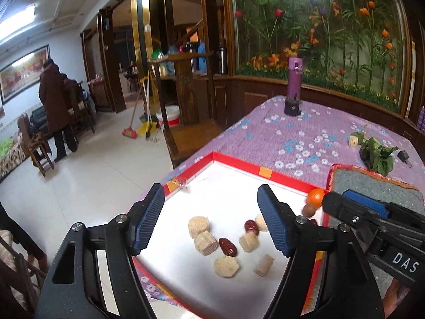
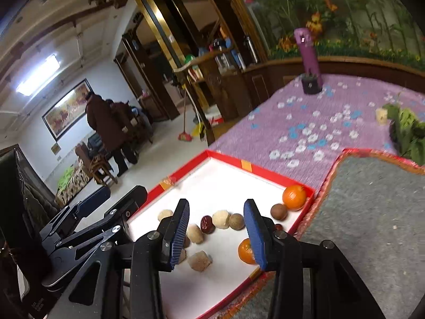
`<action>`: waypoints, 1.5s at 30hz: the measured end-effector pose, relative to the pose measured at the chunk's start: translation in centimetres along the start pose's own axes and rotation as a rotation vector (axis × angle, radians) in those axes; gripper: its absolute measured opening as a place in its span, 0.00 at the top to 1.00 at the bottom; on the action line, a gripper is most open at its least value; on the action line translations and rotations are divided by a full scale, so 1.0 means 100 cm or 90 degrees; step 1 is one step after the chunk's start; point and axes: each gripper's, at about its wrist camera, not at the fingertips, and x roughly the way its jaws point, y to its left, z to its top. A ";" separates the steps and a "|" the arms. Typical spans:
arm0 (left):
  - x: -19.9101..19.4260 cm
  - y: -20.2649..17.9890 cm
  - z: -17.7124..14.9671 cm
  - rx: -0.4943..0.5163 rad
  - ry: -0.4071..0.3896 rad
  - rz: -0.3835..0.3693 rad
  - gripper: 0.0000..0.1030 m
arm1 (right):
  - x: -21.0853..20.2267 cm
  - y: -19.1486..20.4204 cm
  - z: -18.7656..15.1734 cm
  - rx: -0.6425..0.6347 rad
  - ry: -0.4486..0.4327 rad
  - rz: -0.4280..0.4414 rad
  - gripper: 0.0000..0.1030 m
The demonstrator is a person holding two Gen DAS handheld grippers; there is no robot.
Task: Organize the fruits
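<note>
1. The right tool (image 2: 216, 235) hangs over the near right part of the red-rimmed tray (image 2: 231, 159), its blue pads spread apart and holding nothing.
2. The left tool (image 1: 209, 220) hovers over the tray's left half, also spread and empty.
3. Just past the right tool's right pad sits a near orange (image 2: 245, 251), partly hidden behind that pad, so it lies slightly right of the gap rather than inside it.
4. Ahead of the gap lie pale biscuit-like pieces (image 2: 199, 260) and a dark red date (image 2: 207, 223); another date (image 1: 227, 246) lies long axis slanting between the left tool's pads.
5. A far orange (image 2: 294, 197) rests in the tray's far right corner, touching the rim, with a brown round fruit (image 2: 279, 211) just beside it.
6. I'd say the right tool is nearer both oranges and needs only a small shift rightward to straddle the near one.
7. Beyond the tray, the purple floral surface (image 2: 305, 122) carries a leafy bundle (image 2: 406, 130).
</note>
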 end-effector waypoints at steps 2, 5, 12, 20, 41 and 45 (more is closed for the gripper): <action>-0.011 -0.004 0.003 0.008 -0.008 0.006 0.24 | -0.017 0.002 0.000 -0.005 -0.027 -0.003 0.58; -0.026 -0.010 0.005 0.021 -0.026 0.020 0.22 | -0.041 0.004 0.000 -0.010 -0.063 -0.008 0.54; -0.055 -0.016 0.009 0.035 -0.063 0.066 0.22 | -0.079 0.007 -0.003 -0.014 -0.120 -0.015 0.51; -0.083 -0.016 0.011 0.030 -0.077 0.064 0.22 | -0.105 0.017 -0.012 -0.026 -0.161 -0.013 0.44; -0.148 -0.020 0.000 0.038 -0.136 0.059 0.22 | -0.168 0.036 -0.045 -0.034 -0.242 -0.050 0.32; -0.158 -0.022 -0.005 0.038 -0.137 0.025 0.22 | -0.184 0.036 -0.056 -0.016 -0.249 -0.073 0.32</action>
